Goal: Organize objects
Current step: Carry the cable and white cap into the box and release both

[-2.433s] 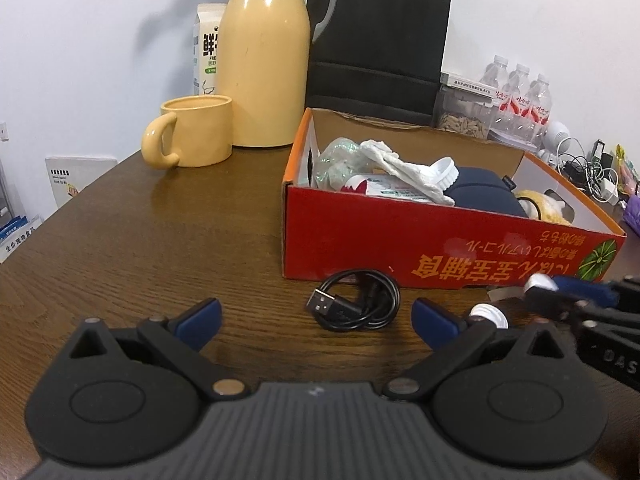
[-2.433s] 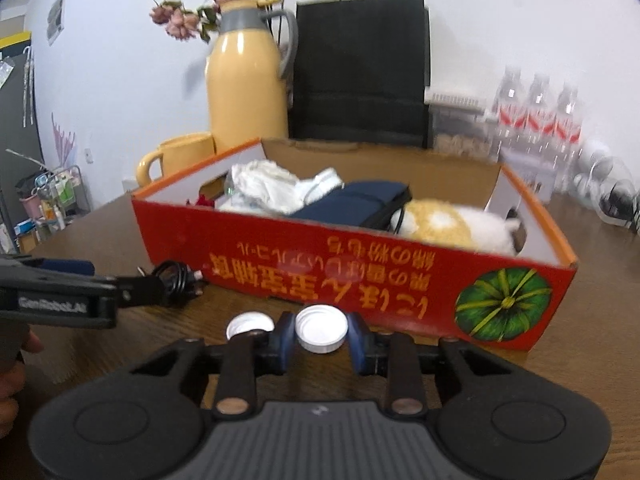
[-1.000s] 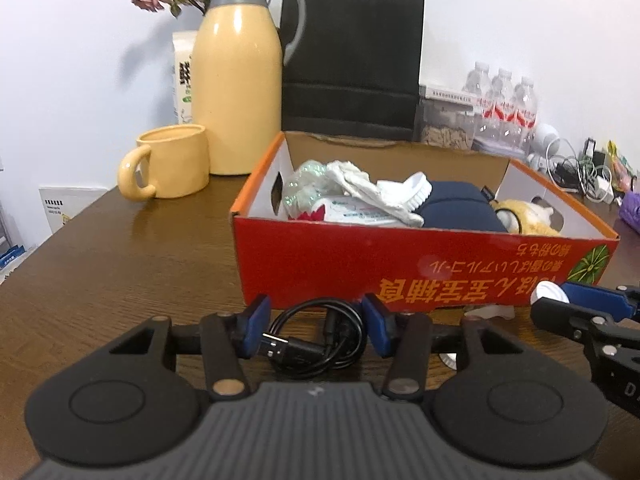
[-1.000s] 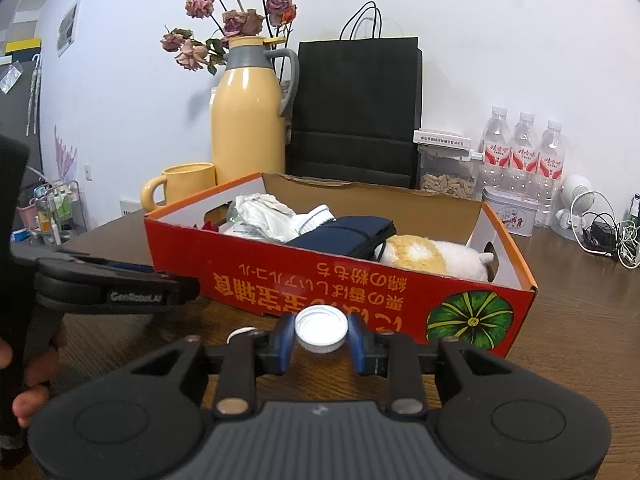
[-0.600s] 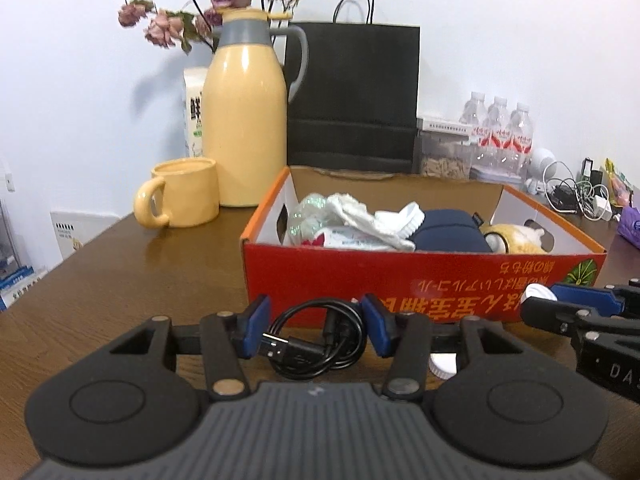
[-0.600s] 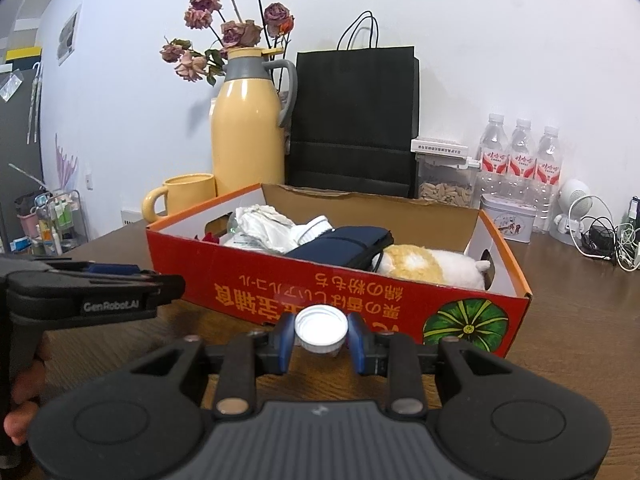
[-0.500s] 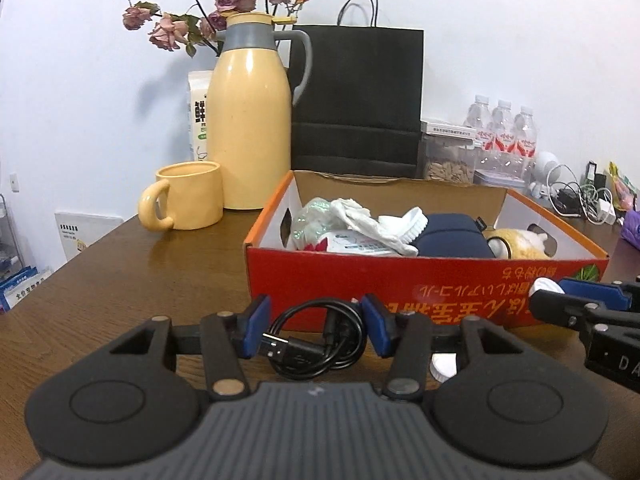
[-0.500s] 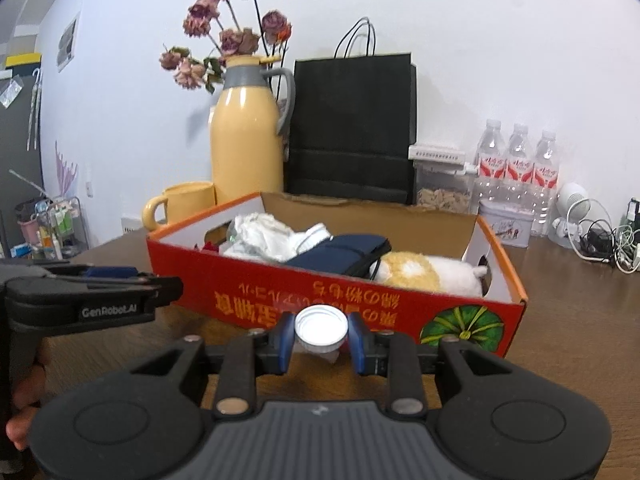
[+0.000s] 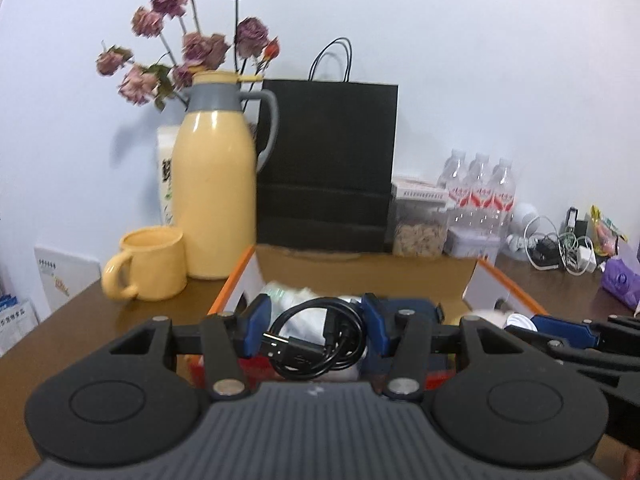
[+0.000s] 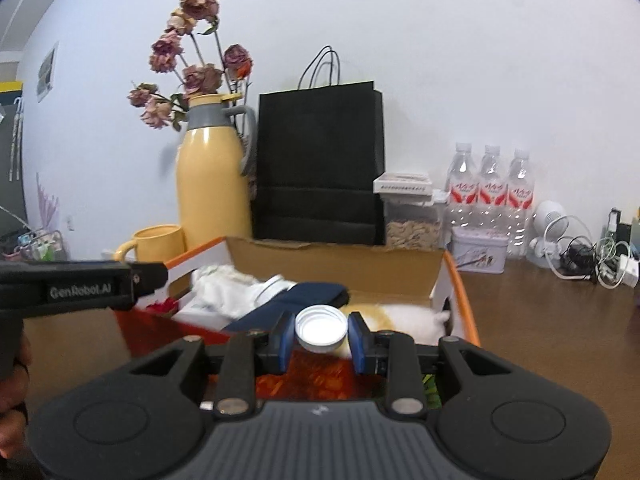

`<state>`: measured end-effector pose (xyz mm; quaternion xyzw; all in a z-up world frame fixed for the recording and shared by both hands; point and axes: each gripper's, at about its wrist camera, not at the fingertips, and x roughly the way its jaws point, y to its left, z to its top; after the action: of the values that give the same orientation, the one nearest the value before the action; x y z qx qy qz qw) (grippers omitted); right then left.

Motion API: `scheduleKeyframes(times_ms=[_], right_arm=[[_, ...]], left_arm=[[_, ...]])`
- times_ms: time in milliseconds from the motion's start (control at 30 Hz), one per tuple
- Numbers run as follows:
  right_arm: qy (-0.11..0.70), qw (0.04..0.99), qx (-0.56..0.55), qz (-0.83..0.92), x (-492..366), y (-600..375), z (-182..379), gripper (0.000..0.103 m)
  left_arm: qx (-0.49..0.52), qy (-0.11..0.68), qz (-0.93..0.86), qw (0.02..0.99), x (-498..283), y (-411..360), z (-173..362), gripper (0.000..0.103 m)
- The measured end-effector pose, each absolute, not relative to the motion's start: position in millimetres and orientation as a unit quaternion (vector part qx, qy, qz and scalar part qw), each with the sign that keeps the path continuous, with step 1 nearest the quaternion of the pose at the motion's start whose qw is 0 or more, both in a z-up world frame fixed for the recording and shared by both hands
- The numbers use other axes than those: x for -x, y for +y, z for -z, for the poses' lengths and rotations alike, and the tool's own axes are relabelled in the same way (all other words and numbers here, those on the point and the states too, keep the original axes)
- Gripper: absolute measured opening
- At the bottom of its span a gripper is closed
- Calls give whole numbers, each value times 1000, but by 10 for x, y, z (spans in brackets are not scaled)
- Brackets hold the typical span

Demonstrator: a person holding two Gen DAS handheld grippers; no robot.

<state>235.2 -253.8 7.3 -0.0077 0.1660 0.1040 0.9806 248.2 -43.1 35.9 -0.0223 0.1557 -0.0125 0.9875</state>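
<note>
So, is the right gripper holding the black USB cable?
No, the right gripper is shut on a white bottle cap; the left gripper grips the coiled USB cable.

Glossy yellow jug [image 9: 216,196] — matt cardboard box [image 10: 340,264]; table [image 10: 552,320] seemingly wood.

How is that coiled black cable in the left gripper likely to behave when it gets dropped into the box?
Probably floppy: the coiled black cable is thin loops pinched between the left gripper's jaws, with the USB plug poking out loose. It looks light, so it should drop softly. No tie is visible, so the coil may spring open over the clutter in the orange box.
</note>
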Motion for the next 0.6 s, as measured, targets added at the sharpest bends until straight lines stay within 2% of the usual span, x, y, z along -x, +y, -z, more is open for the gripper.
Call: scheduleKeyframes(times_ms=[300,600], right_arm=[[142,988,0,-66,-2841,-2519,-253,27],[168,984,-20,-60,-3218,-2583,-13,27]], left_arm=[[38,153,-8,987,-3064,-559,-360,51],[27,161,-16,987,-3331,-462,-221,51]])
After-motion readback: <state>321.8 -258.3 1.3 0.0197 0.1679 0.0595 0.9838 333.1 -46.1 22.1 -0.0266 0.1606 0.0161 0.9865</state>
